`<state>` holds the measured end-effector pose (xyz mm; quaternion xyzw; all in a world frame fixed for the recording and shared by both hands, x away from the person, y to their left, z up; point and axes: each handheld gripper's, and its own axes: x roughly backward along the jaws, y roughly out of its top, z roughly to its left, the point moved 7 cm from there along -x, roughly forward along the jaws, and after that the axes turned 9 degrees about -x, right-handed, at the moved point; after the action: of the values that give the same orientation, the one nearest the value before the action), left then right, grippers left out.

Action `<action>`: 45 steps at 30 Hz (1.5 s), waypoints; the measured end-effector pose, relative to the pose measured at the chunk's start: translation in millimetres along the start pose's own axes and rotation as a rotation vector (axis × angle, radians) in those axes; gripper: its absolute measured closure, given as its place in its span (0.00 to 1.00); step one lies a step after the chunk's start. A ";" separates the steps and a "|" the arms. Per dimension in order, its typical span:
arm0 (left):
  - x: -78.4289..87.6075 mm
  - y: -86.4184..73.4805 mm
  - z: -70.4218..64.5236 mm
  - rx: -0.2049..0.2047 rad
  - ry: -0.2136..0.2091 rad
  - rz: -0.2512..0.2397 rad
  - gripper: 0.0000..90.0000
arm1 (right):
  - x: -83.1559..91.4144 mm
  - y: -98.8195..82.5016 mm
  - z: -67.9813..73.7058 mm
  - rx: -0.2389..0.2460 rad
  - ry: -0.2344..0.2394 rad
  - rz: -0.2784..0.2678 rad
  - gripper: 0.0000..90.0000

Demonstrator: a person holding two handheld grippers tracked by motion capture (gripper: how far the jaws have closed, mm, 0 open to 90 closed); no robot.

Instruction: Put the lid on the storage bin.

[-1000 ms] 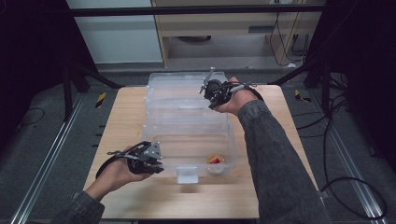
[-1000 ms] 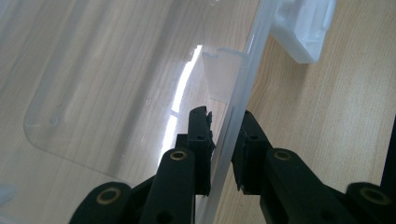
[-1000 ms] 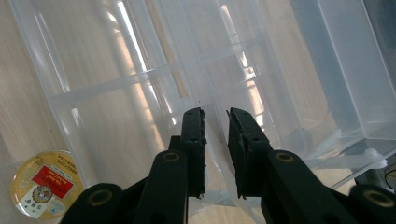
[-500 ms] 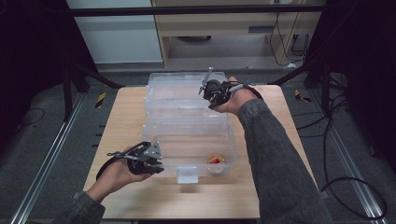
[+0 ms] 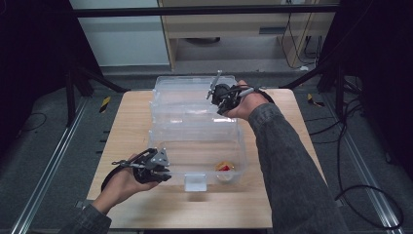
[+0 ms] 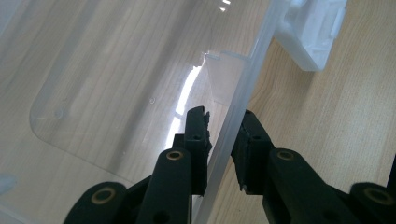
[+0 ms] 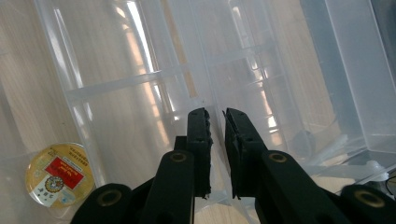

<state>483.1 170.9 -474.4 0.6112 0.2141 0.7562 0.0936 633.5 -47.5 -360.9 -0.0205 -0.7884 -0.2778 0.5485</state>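
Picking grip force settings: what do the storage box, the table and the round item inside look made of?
Storage box: clear, glossy moulded plastic; the wood grain shows through its walls, with bright glare streaks. Its latch looks like milkier, translucent plastic.
Table: pale wood or wood-look laminate, matte, with visible grain.
Round item: a gold-rimmed disc with a red printed label under a seemingly clear cover; exact material unclear.

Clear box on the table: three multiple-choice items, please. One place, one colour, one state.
1. Where in the clear box does the round disc lie?
A near right corner
B far left corner
C middle

2. What colour is the middle of the disc's label?
A blue
B red
C green

3. What is the left claw doing?
A open, clear of everything
B shut on the box's wall
C holding the disc

Key: A, the disc sits by the front wall at the right; B, a red patch on a yellow face; B, the wall runs between its pads.
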 end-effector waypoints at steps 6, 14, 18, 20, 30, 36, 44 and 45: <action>-0.2 0.0 -0.2 0.009 0.002 -0.005 0.84 | 2.9 -0.1 3.0 0.006 0.003 -0.002 0.90; -0.4 0.5 -0.4 0.014 0.003 -0.003 0.84 | 6.8 -1.4 7.6 0.012 -0.003 -0.007 0.91; -0.6 0.5 -0.8 0.015 0.008 -0.005 0.83 | 8.8 -2.0 10.1 0.014 -0.005 -0.005 0.91; -0.6 0.5 -0.9 0.015 0.007 -0.005 0.83 | 9.4 -2.0 11.0 0.016 -0.005 -0.008 0.91; -1.1 1.2 -1.1 0.014 0.007 -0.006 0.83 | 12.3 -4.9 14.2 -0.003 0.005 -0.033 0.92; -1.5 1.8 -1.4 0.018 0.013 -0.005 0.82 | 12.1 -3.6 14.5 -0.002 0.002 -0.040 0.92; -2.0 2.1 -1.7 0.027 0.019 -0.013 0.82 | 9.2 -1.5 13.1 -0.004 0.002 -0.036 0.92; -2.0 2.1 -1.6 0.028 0.019 -0.013 0.82 | 9.2 -1.4 13.1 -0.001 0.003 -0.034 0.92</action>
<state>482.3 167.8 -475.5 0.6037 0.2296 0.7583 0.0880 618.2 -45.2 -356.6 -0.0070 -0.7877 -0.2874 0.5449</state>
